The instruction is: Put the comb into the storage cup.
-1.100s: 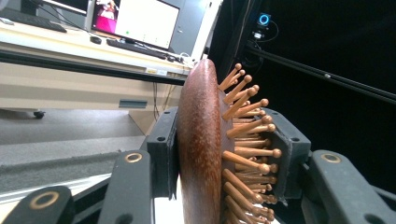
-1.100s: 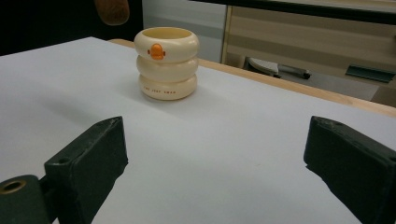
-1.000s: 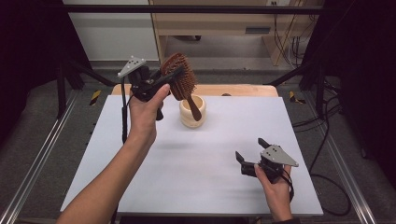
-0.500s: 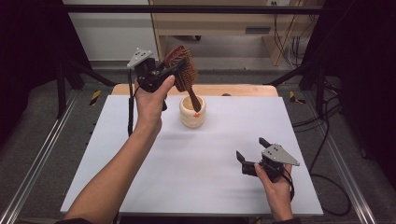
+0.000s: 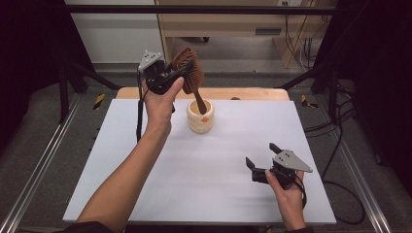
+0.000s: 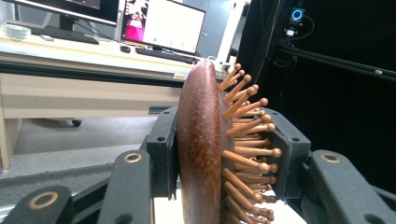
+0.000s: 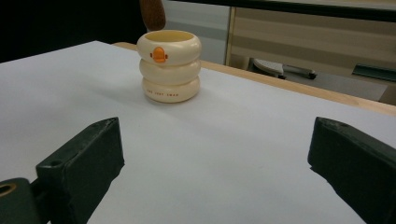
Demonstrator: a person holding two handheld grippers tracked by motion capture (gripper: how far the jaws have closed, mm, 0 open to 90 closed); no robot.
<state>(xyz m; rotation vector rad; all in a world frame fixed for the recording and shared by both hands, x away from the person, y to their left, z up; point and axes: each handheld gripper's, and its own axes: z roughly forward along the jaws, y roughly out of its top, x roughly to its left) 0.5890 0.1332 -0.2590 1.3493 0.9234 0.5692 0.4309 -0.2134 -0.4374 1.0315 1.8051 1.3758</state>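
Note:
A brown wooden hairbrush with peg bristles hangs above a cream ringed cup at the back middle of the white table. Its handle end dips into the cup's mouth. My left gripper is shut on the brush head; in the left gripper view the brush stands pinched between both pads. My right gripper rests open near the table's front right, nothing between its jaws. In the right gripper view the cup stands ahead with the brush handle tip above its rim.
The white table top has a wooden strip along its far edge. Metal rails run down both sides. A desk with monitors stands beyond the table.
My left hand has carried the brush to the right and a little down, so the handle now points into the cup. The right gripper has stayed where it was.

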